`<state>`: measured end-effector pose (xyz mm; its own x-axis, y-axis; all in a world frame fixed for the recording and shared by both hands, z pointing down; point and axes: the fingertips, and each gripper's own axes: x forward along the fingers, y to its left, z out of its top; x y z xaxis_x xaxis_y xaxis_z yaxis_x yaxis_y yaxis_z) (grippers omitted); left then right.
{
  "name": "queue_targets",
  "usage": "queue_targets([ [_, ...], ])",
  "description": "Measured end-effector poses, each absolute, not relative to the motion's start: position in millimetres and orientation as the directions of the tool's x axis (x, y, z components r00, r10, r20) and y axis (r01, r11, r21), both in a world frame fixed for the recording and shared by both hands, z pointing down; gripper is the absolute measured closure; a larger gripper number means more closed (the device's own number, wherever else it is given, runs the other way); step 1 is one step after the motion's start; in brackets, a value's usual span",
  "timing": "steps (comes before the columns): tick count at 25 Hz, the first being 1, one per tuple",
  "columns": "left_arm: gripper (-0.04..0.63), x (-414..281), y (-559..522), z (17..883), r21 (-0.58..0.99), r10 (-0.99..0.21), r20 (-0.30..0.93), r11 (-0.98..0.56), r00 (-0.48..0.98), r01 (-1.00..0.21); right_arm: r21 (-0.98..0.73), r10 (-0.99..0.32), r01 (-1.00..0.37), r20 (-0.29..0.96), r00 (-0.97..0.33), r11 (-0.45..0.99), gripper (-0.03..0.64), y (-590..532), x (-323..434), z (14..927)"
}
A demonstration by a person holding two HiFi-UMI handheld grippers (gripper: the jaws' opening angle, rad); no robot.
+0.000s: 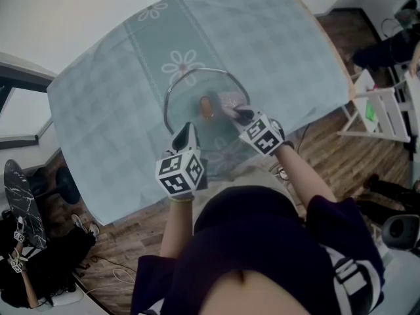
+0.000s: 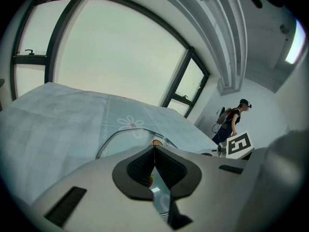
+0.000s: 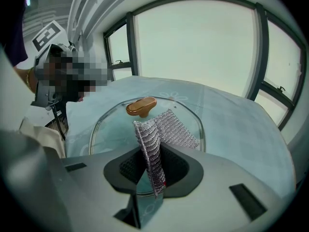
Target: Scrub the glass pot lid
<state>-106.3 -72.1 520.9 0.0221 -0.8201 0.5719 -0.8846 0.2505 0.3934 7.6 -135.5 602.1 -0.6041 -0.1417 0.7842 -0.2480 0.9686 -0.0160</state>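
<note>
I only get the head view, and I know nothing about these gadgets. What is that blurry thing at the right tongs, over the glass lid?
Observer: The right gripper view shows it clearly. The right tongs are clamped on a grey ribbed scrubbing cloth, and its free end lies on the glass lid beside the brown knob.
Operator: And the left tongs, are they holding something too?
Observer: No. In the left gripper view the left tongs are shut tip to tip, with nothing gripped between them.
</note>
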Motion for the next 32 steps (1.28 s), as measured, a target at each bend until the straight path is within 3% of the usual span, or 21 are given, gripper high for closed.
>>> queue_targets([
  [32, 0.595, -76, -27, 517, 0.371, -0.821, 0.571, 0.273, -0.014, -0.888, -0.065, -0.022, -0.118, 0.785, -0.619, 0.991, 0.538, -50, 14, 610],
])
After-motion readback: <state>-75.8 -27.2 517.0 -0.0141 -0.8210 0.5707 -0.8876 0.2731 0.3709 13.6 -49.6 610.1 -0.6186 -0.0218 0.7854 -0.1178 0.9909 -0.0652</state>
